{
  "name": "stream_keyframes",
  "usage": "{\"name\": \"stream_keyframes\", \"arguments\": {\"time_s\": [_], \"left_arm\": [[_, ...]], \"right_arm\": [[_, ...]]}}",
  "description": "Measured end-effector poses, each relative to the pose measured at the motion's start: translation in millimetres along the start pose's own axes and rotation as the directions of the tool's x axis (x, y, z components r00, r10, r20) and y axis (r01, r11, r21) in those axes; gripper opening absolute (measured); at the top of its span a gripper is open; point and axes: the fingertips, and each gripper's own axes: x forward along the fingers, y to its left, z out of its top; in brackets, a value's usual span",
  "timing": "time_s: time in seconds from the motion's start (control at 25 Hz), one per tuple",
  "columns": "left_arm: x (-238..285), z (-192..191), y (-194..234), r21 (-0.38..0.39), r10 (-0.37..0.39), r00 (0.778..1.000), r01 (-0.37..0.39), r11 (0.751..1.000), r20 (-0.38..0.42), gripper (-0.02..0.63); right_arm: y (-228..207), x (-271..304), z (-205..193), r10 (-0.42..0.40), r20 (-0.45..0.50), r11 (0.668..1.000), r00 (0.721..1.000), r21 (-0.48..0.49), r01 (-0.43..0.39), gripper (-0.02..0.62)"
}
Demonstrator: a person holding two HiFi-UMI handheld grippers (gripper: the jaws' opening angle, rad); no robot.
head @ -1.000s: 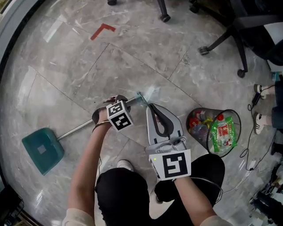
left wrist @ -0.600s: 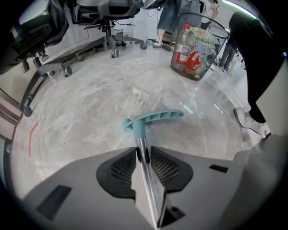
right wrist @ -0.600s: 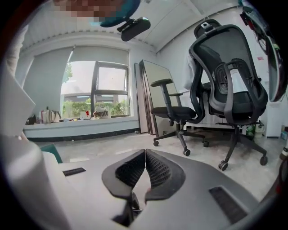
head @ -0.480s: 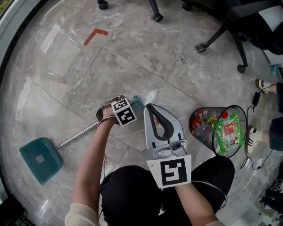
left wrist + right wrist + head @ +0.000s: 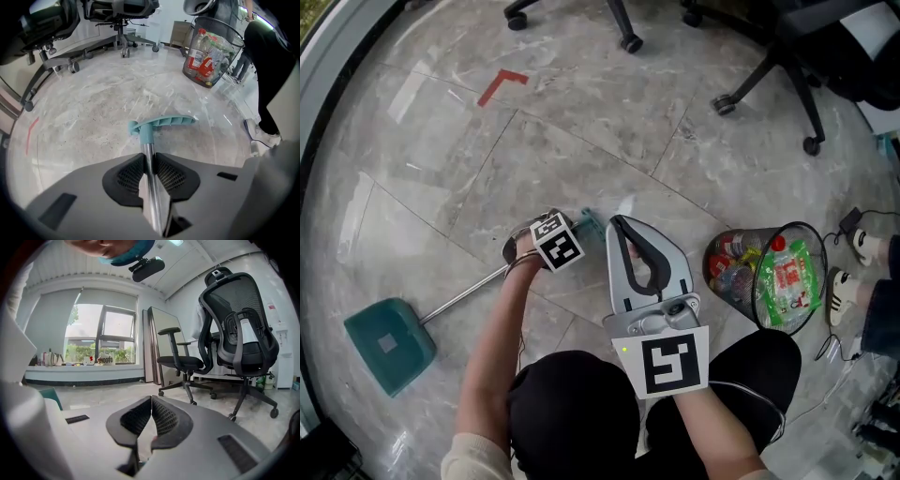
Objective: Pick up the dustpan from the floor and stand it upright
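Note:
The dustpan has a teal pan that rests on the floor at the lower left and a long metal rod running up to a teal grip. My left gripper is shut on the rod just below the teal grip, which juts out past the jaws. The handle end is lifted off the floor. My right gripper is held beside it at the centre, shut and empty, pointing level toward office chairs across the room.
A black wire bin full of bottles and wrappers lies tipped at the right, also seen as the wire bin. Office chair bases stand at the top. A red corner mark is taped on the marble floor. Someone's shoes are at the right edge.
My left gripper has moved slightly right and up with the dustpan handle; the pan has shifted a little on the floor. The right gripper has stayed nearly still.

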Motion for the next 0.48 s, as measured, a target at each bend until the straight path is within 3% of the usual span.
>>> {"name": "stream_keyframes", "arguments": {"time_s": [0.24,0.36,0.48], "left_arm": [[-39.2,8.3,3.0,-0.007,-0.01,0.998,0.01,1.0,0.057,0.091],[-81.9,12.6,1.7,-0.024,-0.003,0.995,0.006,1.0,0.098,0.089],[-141.9,20.5,-0.6,-0.018,0.023,0.988,-0.02,1.0,0.15,0.087]], "right_arm": [[15.3,3.3,2.7,0.041,0.006,0.999,0.999,0.011,-0.041,0.018],[24.3,-0.1,9.3,0.068,-0.039,0.998,0.997,0.003,-0.068,0.018],[39.0,-3.1,40.4,0.109,-0.081,0.994,0.991,0.018,-0.108,0.018]]}}
